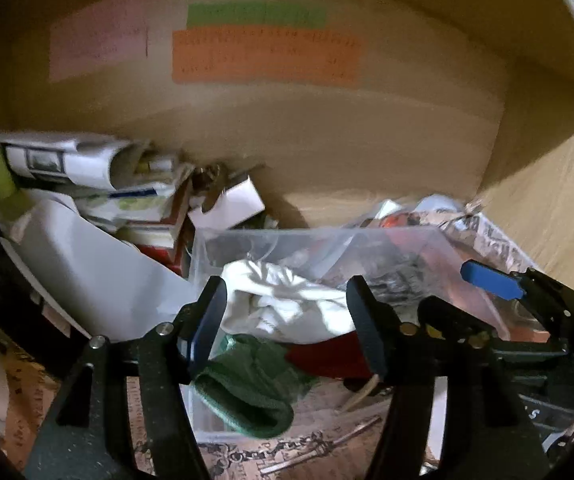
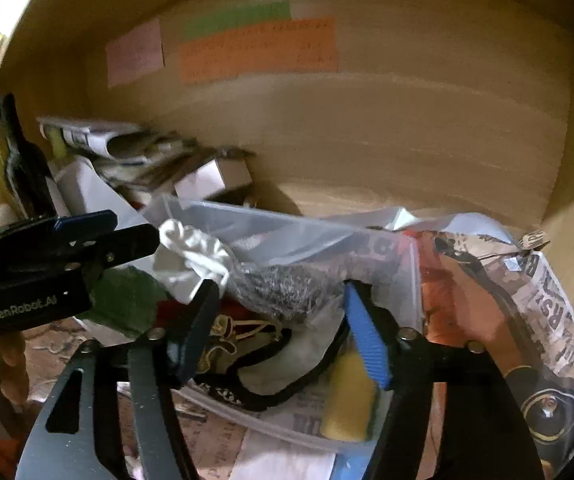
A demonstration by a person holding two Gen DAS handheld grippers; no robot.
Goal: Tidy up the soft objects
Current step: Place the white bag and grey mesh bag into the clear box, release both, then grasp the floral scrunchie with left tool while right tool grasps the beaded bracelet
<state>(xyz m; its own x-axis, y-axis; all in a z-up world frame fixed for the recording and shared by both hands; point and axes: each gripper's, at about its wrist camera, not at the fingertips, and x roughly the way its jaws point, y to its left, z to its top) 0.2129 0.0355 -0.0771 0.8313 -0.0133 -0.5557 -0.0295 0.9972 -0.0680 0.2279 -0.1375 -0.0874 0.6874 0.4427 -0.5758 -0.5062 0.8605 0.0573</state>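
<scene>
A clear plastic bin holds soft things: a white cloth, a green knit piece over its front rim, a red fabric. My left gripper is open above the white cloth, holding nothing. In the right wrist view the bin also holds a grey speckled knit, a black-edged white fabric and a yellow piece. My right gripper is open over these. The left gripper shows at the left edge, beside the white cloth.
We are inside a wooden cabinet with pink, green and orange labels on its back wall. Papers and small boxes pile at the left. A newsprint-patterned bag lies right. Printed paper lines the floor.
</scene>
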